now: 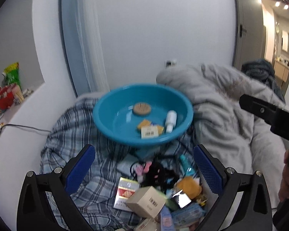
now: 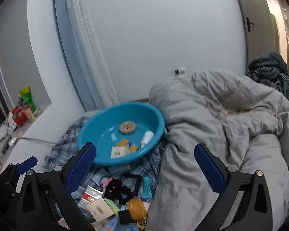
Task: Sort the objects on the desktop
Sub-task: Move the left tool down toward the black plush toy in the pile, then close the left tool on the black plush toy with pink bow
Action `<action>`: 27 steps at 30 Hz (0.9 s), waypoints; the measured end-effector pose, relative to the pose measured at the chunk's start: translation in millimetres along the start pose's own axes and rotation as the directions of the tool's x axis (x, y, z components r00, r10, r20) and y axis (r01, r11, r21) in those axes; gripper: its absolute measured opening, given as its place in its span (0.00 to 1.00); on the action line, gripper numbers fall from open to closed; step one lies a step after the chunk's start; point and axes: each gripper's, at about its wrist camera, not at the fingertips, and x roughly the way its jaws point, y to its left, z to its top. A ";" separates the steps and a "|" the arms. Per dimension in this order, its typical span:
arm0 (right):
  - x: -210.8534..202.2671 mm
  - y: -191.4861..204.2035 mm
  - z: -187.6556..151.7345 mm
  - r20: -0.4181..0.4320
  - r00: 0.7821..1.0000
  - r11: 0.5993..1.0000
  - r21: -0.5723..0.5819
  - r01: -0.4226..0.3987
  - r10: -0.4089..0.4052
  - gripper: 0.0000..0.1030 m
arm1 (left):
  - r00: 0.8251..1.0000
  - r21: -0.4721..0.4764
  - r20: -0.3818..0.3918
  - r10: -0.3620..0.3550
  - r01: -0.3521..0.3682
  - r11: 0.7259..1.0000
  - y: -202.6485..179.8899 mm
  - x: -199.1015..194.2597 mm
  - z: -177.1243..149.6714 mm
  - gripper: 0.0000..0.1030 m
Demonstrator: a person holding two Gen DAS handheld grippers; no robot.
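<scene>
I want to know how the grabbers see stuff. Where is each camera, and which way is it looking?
Left wrist view: sits on the left gripper, looking forward over the pile of small things toward the blue basin; its own open fingers show, with the other gripper at the right edge.
Right wrist view: sits on the right gripper, aimed between the basin and the grey duvet; its open fingers show, with a blue fingertip of the left gripper at lower left.
Both share basin, pile, duvet and wall.

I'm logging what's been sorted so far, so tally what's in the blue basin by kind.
In the blue basin:
Round cork disc: 1
White bottle: 1
White barcoded box: 1
Yellow packets: at least 2, partly hidden under the box
Total: at least 5
</scene>
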 end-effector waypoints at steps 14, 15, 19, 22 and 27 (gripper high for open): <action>56.0 -4.4 -40.5 -0.176 0.984 0.999 -0.010 -0.041 0.038 0.30 | 0.967 -0.039 -0.228 -0.116 0.110 0.993 10.7 68.2 -22.7 0.60; 60.3 -5.3 -45.5 -0.201 0.978 0.998 -0.001 -0.056 0.055 0.28 | 0.958 -0.053 -0.254 -0.133 0.123 0.991 11.6 74.6 -25.3 0.53; 69.5 -8.0 -65.1 -0.268 0.958 0.995 0.034 -0.099 0.105 0.22 | 0.913 -0.105 -0.361 -0.188 0.160 0.981 13.9 100.9 -35.2 0.47; 72.8 -8.3 -74.7 -0.278 0.959 0.998 0.012 -0.062 0.063 0.18 | 0.913 -0.081 -0.384 -0.137 0.114 0.990 15.2 111.0 -40.9 0.47; 78.4 -10.4 -82.1 -0.316 0.941 0.993 0.045 -0.113 0.121 0.16 | 0.895 -0.076 -0.406 -0.187 0.171 0.982 10.4 120.6 -41.5 0.53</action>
